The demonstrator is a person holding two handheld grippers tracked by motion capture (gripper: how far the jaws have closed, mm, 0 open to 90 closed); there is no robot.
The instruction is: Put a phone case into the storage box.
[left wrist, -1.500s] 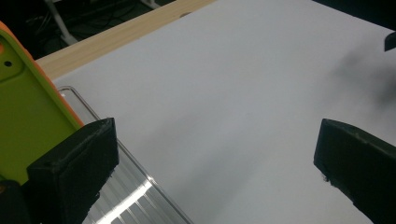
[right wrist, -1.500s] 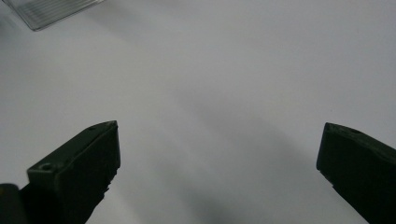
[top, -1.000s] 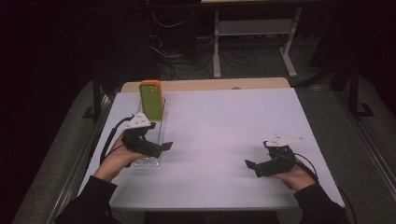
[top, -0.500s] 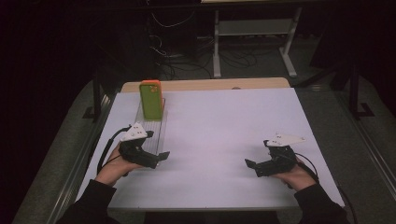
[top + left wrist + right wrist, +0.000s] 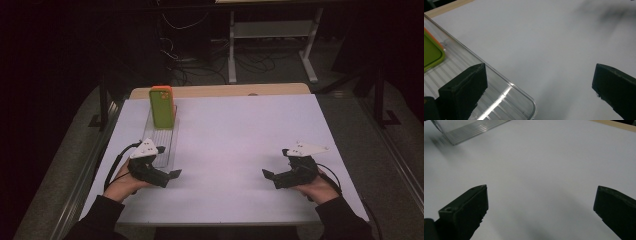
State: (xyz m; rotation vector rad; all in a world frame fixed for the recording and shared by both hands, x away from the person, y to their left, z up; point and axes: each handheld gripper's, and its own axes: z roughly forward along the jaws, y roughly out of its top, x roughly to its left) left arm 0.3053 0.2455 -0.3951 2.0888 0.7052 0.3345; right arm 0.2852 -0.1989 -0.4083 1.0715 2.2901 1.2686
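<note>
1. Where the high view looks down on the white table (image 5: 240,150), the person's two hands come in from the bottom edge, each holding a two-jaw gripper low over the surface.
2. Left gripper (image 5: 172,174): it sits at the near left of the table, just beside the near end of a clear ribbed plastic tray (image 5: 167,142). Its grey three-cornered plate is on top and a black cable loops back past the left hand (image 5: 125,182).
3. Left jaws: in the left gripper view they stand wide apart with nothing between them. One jaw lies over the tray's near corner (image 5: 524,100); the other is over bare table (image 5: 554,50). Whether either jaw touches what lies below it cannot be told.
4. Right gripper (image 5: 267,176): it sits at the near right of the table, well apart from the tray, held by the right hand (image 5: 317,187).
5. Right jaws: in the right gripper view they are spread wide and empty over plain white surface (image 5: 544,175). A corner of the tray (image 5: 466,130) shows at the upper left of that view.
6. Tray: it runs lengthwise along the table's left side.
7. Phone: a phone in a green case with an orange edge (image 5: 161,106) is at the tray's far end and looks propped up. Its corner (image 5: 431,53) shows at the left of the left gripper view, inside the tray.
</note>
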